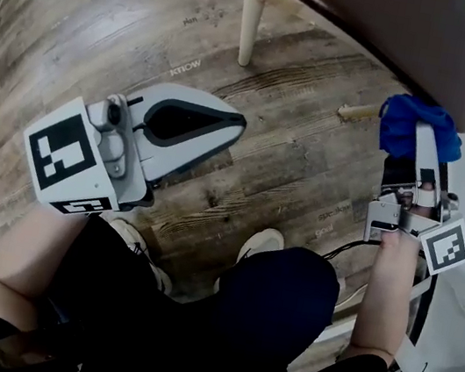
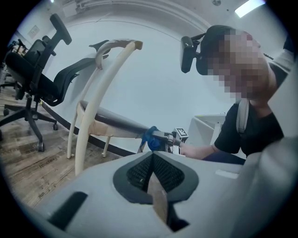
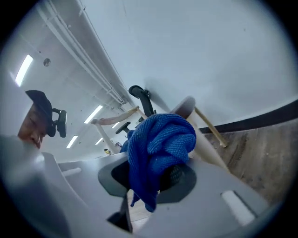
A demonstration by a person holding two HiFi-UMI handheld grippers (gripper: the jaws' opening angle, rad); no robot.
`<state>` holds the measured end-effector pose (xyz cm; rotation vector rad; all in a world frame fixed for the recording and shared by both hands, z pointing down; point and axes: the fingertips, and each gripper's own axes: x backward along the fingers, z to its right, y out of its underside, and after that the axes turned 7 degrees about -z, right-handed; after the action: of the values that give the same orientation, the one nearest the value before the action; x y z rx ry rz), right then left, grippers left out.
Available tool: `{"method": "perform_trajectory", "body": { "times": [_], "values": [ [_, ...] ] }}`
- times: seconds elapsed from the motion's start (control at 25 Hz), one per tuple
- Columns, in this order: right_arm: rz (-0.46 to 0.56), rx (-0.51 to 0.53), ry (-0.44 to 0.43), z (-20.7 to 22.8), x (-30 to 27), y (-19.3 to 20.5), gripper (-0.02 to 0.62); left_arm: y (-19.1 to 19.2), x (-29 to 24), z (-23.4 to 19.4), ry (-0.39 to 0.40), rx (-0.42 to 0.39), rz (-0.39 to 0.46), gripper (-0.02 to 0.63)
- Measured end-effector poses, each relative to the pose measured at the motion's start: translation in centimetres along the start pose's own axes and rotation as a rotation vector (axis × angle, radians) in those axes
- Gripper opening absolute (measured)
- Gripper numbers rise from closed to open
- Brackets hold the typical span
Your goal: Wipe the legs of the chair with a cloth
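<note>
Head view: the left gripper point(image 1: 237, 122) hangs over the wooden floor point(image 1: 108, 34) at the near left, with its jaws closed together and nothing between them. At the right, the right gripper point(image 1: 422, 141) is clamped on a bunched blue cloth point(image 1: 404, 120) just under the edge of the chair's brown seat point(image 1: 402, 32). A cream chair leg point(image 1: 252, 15) stands further off, to the left of the cloth.

Left gripper view: the jaws meet, holding nothing. Beyond them stands the cream chair point(image 2: 100, 93), and a black office chair point(image 2: 32, 79) is at the far left.

Right gripper view: the jaws are closed on the cloth point(image 3: 158, 144), which sits right in front of a slanting chair leg point(image 3: 219, 160). Whether cloth and leg are touching cannot be told.
</note>
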<state>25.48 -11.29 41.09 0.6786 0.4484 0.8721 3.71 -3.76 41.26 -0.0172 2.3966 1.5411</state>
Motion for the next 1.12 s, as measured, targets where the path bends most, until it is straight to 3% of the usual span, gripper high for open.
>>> {"method": "perform_trajectory", "body": {
  "times": [0.2,0.6,0.88,1.04,1.12],
  "values": [
    [0.039,-0.007,0.117,4.1,2.7,-0.9,0.098,0.2,0.0,-0.1,-0.012,0.003,-0.006,0.000],
    [0.011,-0.044,0.116,6.9,0.7,2.0,0.098,0.4,-0.1,-0.3,-0.015,0.006,-0.010,0.000],
    [-0.078,-0.143,0.131,13.5,-1.3,8.4,0.098,1.3,0.1,-1.1,-0.037,0.030,-0.031,0.000],
    [-0.153,-0.208,0.195,19.7,-2.0,13.6,0.098,1.8,0.4,-1.9,-0.050,0.050,-0.040,0.000],
    [-0.183,-0.266,0.268,22.7,-1.7,16.1,0.098,2.0,0.8,-2.1,-0.061,0.055,-0.044,0.000]
  ]
}}
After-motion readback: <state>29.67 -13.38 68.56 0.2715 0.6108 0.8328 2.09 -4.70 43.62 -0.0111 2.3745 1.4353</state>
